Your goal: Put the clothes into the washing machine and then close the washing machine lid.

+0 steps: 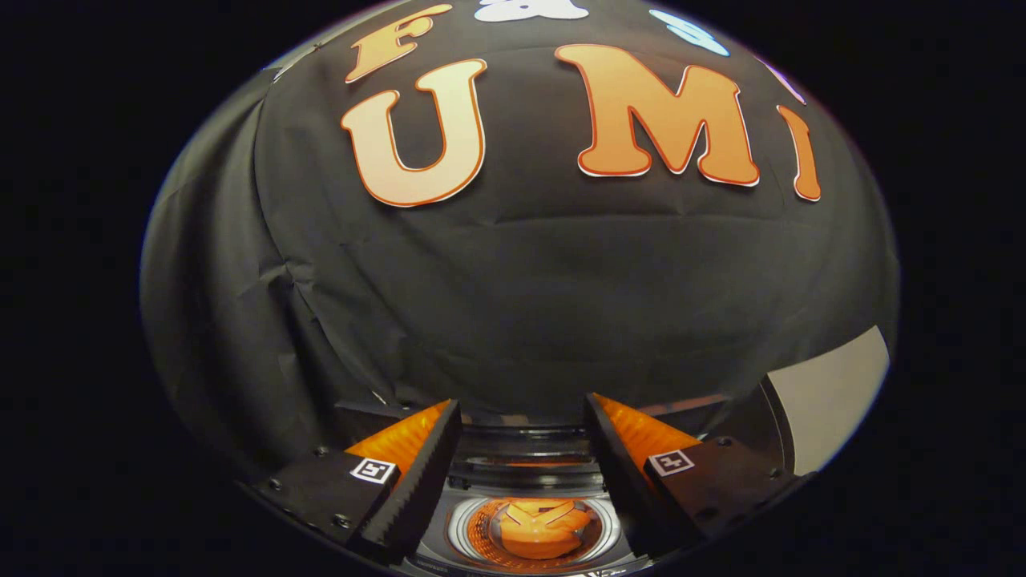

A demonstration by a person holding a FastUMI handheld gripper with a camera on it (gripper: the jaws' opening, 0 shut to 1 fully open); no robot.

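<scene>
My tool (521, 449) hangs with its two fingers (417, 473) spread wide apart and nothing held between them. Below the gap between them sits the washing machine (529, 481) — I look down into its round drum (533, 529), ringed by a pale rim and lit orange inside, with an orange hub at the bottom bearing raised ribs that spread out from its middle. The drum's opening faces up toward my tool, so its axis runs up and down; being round, it has no long side I can make out. I cannot tell whether any clothes lie in the drum. Beyond the fingers, the dark rear part of the machine rises — I cannot tell whether that is the lid. Just beside the right finger stands a pale panel (830, 397), tilted, against the black cloth wall (513, 304).
</scene>
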